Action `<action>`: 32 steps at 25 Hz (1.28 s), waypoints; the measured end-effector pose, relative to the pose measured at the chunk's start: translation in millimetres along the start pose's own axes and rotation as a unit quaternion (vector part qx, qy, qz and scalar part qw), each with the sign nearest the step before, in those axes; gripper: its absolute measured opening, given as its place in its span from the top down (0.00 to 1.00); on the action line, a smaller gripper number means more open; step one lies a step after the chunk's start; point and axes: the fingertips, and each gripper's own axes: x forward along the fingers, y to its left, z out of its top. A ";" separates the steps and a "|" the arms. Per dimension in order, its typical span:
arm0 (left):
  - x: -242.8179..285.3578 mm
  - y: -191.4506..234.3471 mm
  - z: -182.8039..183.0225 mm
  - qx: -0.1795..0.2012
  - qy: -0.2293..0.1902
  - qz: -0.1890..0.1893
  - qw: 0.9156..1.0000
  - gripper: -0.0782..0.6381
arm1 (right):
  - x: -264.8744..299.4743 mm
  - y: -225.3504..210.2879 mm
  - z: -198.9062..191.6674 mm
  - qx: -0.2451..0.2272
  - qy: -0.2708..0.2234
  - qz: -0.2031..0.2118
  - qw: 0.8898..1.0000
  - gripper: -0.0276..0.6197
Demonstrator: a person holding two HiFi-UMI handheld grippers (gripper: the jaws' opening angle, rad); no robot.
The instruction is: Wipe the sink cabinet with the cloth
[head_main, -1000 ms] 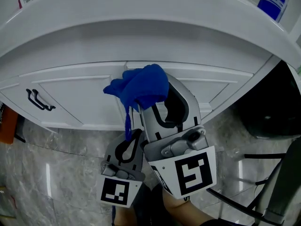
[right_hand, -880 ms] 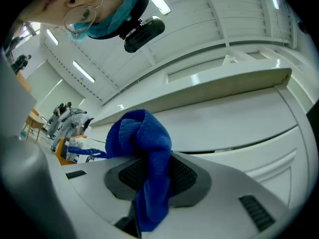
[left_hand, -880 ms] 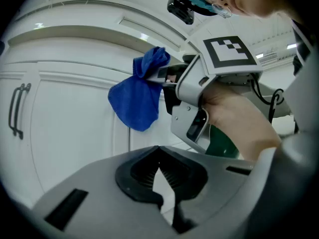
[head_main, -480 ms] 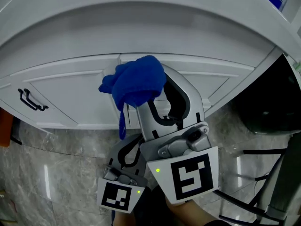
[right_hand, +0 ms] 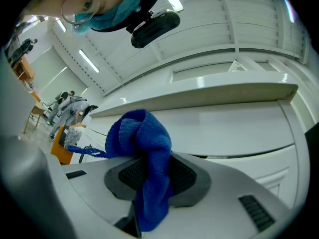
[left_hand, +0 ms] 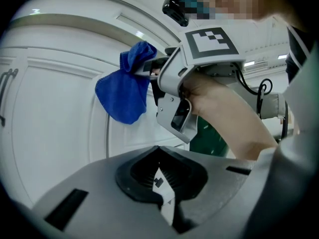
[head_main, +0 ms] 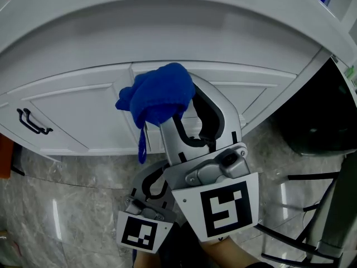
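Note:
A bunched blue cloth (head_main: pixel 159 96) is pressed against the white sink cabinet (head_main: pixel 78 105), near the seam between two door panels under the sink rim. My right gripper (head_main: pixel 177 111) is shut on the cloth (right_hand: pixel 144 158), which fills its jaws and spills out in front. In the left gripper view the cloth (left_hand: pixel 124 91) hangs from the right gripper (left_hand: pixel 149 69) against the cabinet front. My left gripper (head_main: pixel 155 166) sits lower, just below and left of the right one, shut with nothing in it (left_hand: pixel 160 183).
A black door handle (head_main: pixel 30 123) is on the left cabinet door. The broad white sink rim (head_main: pixel 167 32) overhangs the doors. Grey marble floor (head_main: pixel 72 205) lies below; a dark bin (head_main: pixel 318 121) and a metal frame (head_main: pixel 329 205) stand at the right.
The cloth and right gripper have shifted slightly left and up along the cabinet front. The left gripper has stayed low beside it.

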 end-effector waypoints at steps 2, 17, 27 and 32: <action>0.3 0.6 -1.2 -0.003 0.002 0.002 1.000 0.89 | -0.8 -2.8 0.3 0.000 0.000 -0.003 1.000 0.78; 3.2 -8.3 -1.8 -0.015 0.002 -0.008 1.000 0.89 | -16.7 -35.3 1.2 0.006 0.000 -0.031 0.999 0.78; 6.2 -12.1 -4.5 -0.013 0.005 -0.017 1.000 0.89 | -24.2 -52.4 2.9 -0.013 -0.010 -0.042 0.999 0.78; 7.1 -13.7 -4.3 -0.015 0.003 -0.019 1.000 0.89 | -28.9 -61.8 1.9 -0.010 -0.009 -0.054 0.998 0.78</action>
